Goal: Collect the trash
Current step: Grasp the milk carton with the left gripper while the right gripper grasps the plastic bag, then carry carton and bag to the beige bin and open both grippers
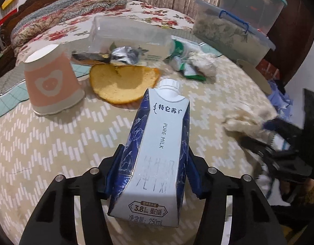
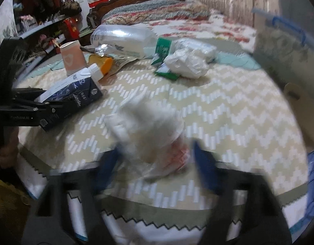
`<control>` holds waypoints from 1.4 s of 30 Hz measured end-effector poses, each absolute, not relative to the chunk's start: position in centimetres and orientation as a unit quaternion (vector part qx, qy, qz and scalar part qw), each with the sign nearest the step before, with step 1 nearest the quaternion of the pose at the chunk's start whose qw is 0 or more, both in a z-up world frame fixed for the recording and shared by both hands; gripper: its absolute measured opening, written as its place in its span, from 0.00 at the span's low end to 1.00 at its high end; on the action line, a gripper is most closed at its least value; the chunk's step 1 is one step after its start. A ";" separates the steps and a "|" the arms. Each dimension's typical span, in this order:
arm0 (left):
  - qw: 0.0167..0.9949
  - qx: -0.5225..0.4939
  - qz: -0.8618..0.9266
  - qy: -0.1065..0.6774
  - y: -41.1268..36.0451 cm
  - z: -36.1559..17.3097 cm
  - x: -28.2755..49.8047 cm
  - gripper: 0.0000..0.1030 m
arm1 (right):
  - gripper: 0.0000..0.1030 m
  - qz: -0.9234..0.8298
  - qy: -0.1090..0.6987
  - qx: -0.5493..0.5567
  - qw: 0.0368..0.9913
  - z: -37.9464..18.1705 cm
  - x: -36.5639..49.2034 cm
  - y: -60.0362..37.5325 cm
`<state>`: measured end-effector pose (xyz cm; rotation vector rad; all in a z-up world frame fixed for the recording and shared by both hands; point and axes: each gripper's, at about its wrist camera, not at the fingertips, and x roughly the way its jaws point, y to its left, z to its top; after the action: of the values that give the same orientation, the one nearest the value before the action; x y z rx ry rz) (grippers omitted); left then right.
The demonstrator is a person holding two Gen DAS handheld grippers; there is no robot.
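A blue-and-white milk carton [image 1: 157, 122] with a white cap lies on the chevron tablecloth [image 1: 55, 143]. My left gripper [image 1: 155, 153] is shut on it, blue pads [image 1: 116, 163] pressed against both long sides. The right wrist view shows the same carton [image 2: 75, 87] in the left gripper [image 2: 61, 102] at the left. My right gripper [image 2: 156, 146] is blurred, near the table's front edge, with a crumpled clear-and-white plastic bag [image 2: 148, 126] filling the gap between its blue pads, which sit against the bag's sides. In the left wrist view that bag [image 1: 248, 116] is at the right.
Further back lie an upturned pink paper cup [image 1: 53, 85], an orange peel [image 1: 122, 83], a clear plastic bottle [image 1: 128, 36], a foil wrapper [image 1: 124, 54], green wrappers [image 1: 187, 69] and a white tissue wad [image 1: 203, 63]. Lidded storage boxes [image 1: 228, 28] stand back right; a bed [image 1: 75, 14] is behind.
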<state>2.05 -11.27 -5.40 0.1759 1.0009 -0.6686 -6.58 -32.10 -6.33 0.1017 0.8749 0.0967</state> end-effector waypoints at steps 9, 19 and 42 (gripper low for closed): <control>0.797 0.084 -0.392 0.451 -15.7 -2.1 0.4 0.47 | 0.43 0.039 0.376 0.152 0.913 -5.4 -8.0 -36.9; 0.763 0.139 -0.443 0.450 -27.4 -1.8 1.6 0.46 | 0.43 -0.039 0.337 0.241 0.909 -6.1 -10.8 -46.8; 0.740 0.171 -0.494 0.422 -48.9 0.4 3.6 0.77 | 0.73 -0.210 0.259 0.240 0.912 -4.8 -12.8 -62.6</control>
<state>3.65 -48.87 0.37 0.3750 0.9266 -1.0839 -12.79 -62.59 -4.76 0.4954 0.5335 -0.4319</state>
